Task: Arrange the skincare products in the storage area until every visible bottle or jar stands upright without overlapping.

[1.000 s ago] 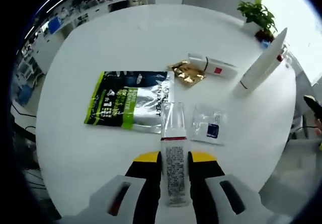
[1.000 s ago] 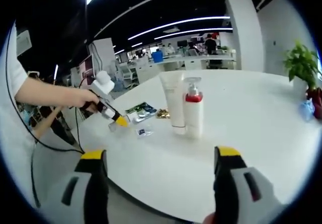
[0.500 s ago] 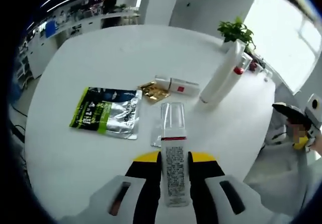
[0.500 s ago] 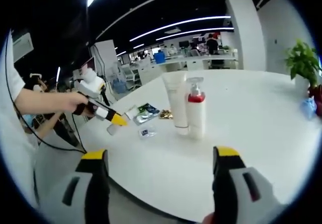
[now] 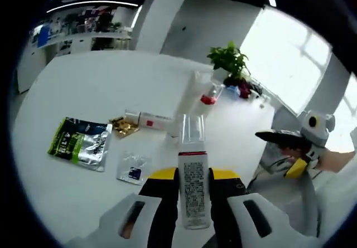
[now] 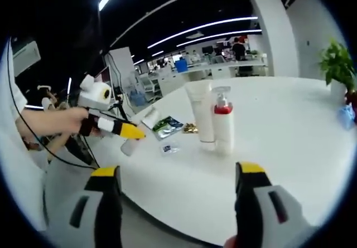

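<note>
My left gripper (image 5: 193, 176) is shut on a white bottle (image 5: 193, 189) with a printed label, a red band and a clear cap, which points forward over the round white table (image 5: 83, 86). A white tube (image 5: 191, 93) and a pump bottle with a red collar (image 5: 210, 98) stand upright side by side at the far side. In the right gripper view they are the tube (image 6: 201, 116) and the pump bottle (image 6: 224, 126), straight ahead. My right gripper (image 6: 178, 173) is open and empty short of the table edge. A hand holds the left gripper (image 6: 131, 132) at the left.
A green sachet (image 5: 78, 142), a gold sachet (image 5: 123, 126), a lying white box with a red mark (image 5: 149, 120) and a small clear sachet (image 5: 133, 169) lie flat on the table. A potted plant (image 5: 230, 62) stands at the far edge. The right gripper (image 5: 290, 147) hangs off the table's right.
The left gripper view has swung right and lifted, bringing the right gripper into it. The bottle stays clamped. The right gripper stays open and nearly still.
</note>
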Tool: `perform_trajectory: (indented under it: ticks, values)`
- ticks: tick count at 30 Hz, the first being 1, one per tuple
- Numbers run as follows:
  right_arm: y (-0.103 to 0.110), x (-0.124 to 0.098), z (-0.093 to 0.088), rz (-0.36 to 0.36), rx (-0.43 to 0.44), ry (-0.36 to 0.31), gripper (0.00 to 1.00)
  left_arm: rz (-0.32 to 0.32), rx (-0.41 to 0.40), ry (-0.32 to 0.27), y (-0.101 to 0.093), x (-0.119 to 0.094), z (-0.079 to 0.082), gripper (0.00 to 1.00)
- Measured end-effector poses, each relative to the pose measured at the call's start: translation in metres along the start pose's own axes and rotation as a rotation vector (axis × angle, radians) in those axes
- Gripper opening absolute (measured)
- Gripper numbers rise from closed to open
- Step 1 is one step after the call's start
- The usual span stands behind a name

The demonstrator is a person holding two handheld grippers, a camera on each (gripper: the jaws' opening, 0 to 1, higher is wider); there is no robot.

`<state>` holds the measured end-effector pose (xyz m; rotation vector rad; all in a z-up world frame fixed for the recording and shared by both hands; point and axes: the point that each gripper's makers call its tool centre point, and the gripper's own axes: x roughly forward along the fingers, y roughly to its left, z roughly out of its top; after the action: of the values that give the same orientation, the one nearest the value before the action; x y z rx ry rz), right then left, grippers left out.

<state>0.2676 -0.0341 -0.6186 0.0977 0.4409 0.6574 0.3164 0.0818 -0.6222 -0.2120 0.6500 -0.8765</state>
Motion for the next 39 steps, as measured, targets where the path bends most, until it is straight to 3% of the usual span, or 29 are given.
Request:
perform_trajectory:
  ticks: [10,15,19,25,33,39]
  values:
    - [0.005,-0.008,0.022,0.101,0.172,-0.114,0.85,-0.093,0.01,-0.058,-0.036,0.003,0.005,0.17]
    - [0.011,-0.007,0.033,0.147,0.152,-0.118,0.82,-0.152,-0.005,-0.094,-0.055,0.002,0.007,0.17]
    - [0.019,-0.005,0.049,0.233,0.15,-0.139,0.72,-0.21,-0.011,-0.107,-0.071,0.003,0.008,0.17]
    - [0.032,0.002,0.067,0.315,0.135,-0.15,0.69,-0.297,-0.01,-0.146,-0.092,0.005,0.016,0.17]
    - [0.044,0.004,0.077,0.402,0.187,-0.17,0.55,-0.401,0.01,-0.197,-0.115,0.001,0.027,0.17]
    - [0.047,0.002,0.083,0.435,0.217,-0.187,0.44,-0.438,0.024,-0.186,-0.124,0.001,0.023,0.17]
